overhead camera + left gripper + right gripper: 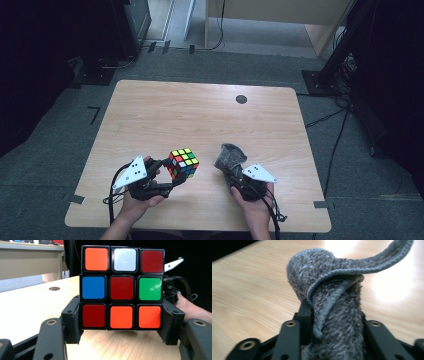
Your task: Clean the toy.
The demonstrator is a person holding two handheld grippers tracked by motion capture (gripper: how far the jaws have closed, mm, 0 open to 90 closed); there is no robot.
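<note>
A scrambled Rubik's cube point(183, 162) is held just above the wooden table point(200, 115) near its front edge, and my left gripper point(172, 173) is shut on it from the left. In the left gripper view the two black jaws press on the bottom row of the cube point(121, 287) from both sides. A little to the cube's right, a bunched grey cloth point(229, 156) stands up out of my right gripper point(232, 172). In the right gripper view the cloth point(337, 302) fills the gap between the jaws and folds over at the top.
A small dark round disc point(241, 99) is set in the table top at the back right. Grey carpet, black stands and cables surround the table. The person's hands come in at the front edge.
</note>
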